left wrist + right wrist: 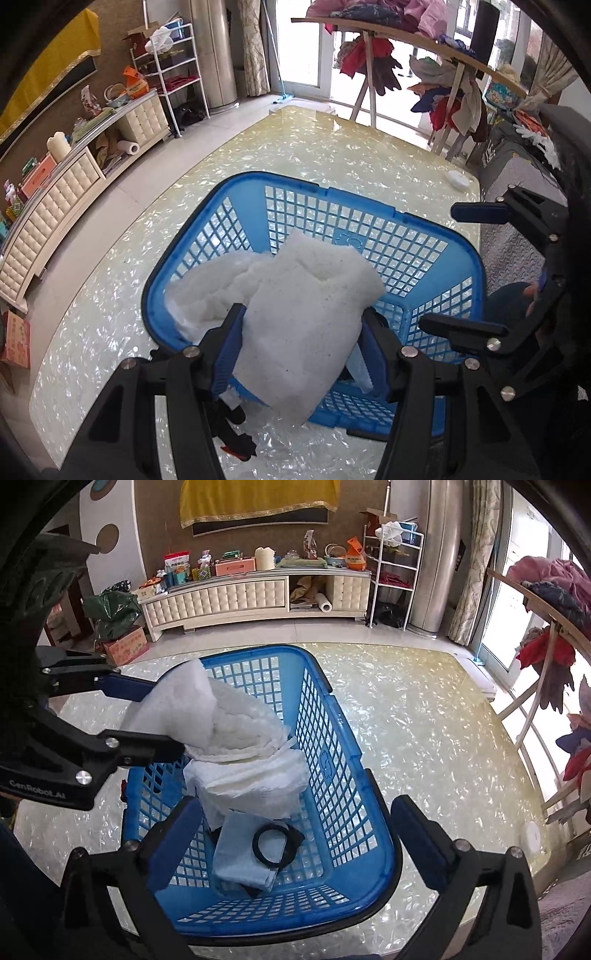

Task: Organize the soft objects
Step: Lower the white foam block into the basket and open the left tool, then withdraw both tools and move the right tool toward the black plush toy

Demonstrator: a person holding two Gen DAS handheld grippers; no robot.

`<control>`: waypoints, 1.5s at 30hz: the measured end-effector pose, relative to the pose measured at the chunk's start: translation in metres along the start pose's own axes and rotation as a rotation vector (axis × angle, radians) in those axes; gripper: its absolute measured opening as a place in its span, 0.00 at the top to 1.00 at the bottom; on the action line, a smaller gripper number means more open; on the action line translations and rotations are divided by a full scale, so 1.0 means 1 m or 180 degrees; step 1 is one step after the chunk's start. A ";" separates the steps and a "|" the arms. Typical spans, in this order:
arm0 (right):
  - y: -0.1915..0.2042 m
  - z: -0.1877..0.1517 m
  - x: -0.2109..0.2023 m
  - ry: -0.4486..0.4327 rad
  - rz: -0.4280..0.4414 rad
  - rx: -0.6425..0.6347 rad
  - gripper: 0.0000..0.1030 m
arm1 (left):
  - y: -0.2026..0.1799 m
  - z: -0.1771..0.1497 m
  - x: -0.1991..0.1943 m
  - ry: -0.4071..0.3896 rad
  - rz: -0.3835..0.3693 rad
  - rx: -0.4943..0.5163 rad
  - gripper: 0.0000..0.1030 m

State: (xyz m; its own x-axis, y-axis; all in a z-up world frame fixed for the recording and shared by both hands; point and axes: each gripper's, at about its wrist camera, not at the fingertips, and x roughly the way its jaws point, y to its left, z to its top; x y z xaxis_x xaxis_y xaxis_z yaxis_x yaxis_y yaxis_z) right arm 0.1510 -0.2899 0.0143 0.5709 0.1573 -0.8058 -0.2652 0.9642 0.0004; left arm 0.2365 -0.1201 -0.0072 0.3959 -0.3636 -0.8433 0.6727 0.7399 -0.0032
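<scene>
We find the left gripper [301,341] pinching a thick white padded sheet [306,314] between its blue pads; the sheet hangs over the near rim of the blue plastic basket [369,229], its far end inside. The basket stands on the glossy pearl-patterned table [332,147]. The right gripper [295,842] hovers over the basket with its fingers spread, holding nothing. Beneath it, on the basket floor, lie a folded white cloth [255,786], a pale blue cloth [243,860] and a black ring [271,845] resting on the blue cloth. Legible writing: "CenRobot.AI" on the left gripper's body in the right wrist view. An emblem is moulded into the basket wall; we cannot read it.
</scene>
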 end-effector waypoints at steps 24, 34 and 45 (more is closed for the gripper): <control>-0.018 -0.003 0.005 0.0097 0.0128 0.0289 0.00 | 0.004 0.012 0.080 0.0427 -0.0052 0.0149 0.38; -0.019 -0.004 0.004 0.0075 0.0071 0.0277 0.00 | 0.004 0.018 0.078 0.0418 0.0075 0.0132 0.15; -0.023 -0.005 -0.001 0.0013 0.0025 0.0370 0.00 | 0.000 0.018 0.048 0.0286 0.0092 0.0120 0.00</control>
State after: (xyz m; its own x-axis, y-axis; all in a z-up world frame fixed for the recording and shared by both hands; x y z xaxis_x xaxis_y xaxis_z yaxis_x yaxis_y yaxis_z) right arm 0.1528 -0.3137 0.0121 0.5658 0.1645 -0.8079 -0.1776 0.9812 0.0753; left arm 0.2666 -0.1473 -0.0381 0.3589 -0.2891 -0.8875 0.6857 0.7268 0.0405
